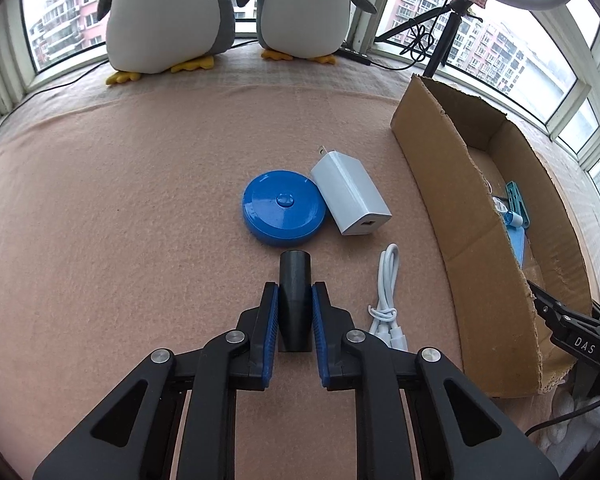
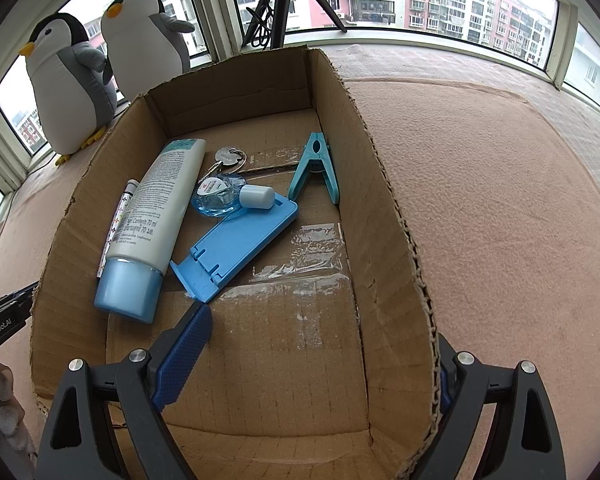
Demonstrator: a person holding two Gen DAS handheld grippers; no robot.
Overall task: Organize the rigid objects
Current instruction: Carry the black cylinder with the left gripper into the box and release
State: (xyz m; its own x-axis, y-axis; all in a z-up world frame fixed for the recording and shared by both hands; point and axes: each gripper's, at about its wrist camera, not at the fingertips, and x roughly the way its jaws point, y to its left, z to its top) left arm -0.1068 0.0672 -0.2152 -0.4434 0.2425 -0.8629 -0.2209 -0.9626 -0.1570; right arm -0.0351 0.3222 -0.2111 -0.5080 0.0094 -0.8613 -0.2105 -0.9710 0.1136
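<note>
My left gripper (image 1: 295, 292) is shut on a black cylinder (image 1: 295, 280) just above the pink blanket. Beyond it lie a blue round disc (image 1: 284, 209), a white charger (image 1: 350, 197) touching the disc, and a coiled white cable (image 1: 388, 304) to the right. The cardboard box (image 1: 440, 216) stands at the right. My right gripper (image 2: 320, 344) is open and straddles the box's right wall (image 2: 396, 240), its left finger (image 2: 184, 352) inside. In the box lie a lotion tube (image 2: 156, 216), a blue stand (image 2: 236, 248), a blue clip (image 2: 316, 164), a small bottle (image 2: 224, 196), keys (image 2: 228, 158) and a pen (image 2: 118, 216).
Two plush penguins (image 1: 228, 12) stand at the window at the back; they also show in the right wrist view (image 2: 100, 60). A tripod (image 1: 444, 36) with a ring light stands behind the box. Window frames border the blanket (image 1: 100, 200) all round.
</note>
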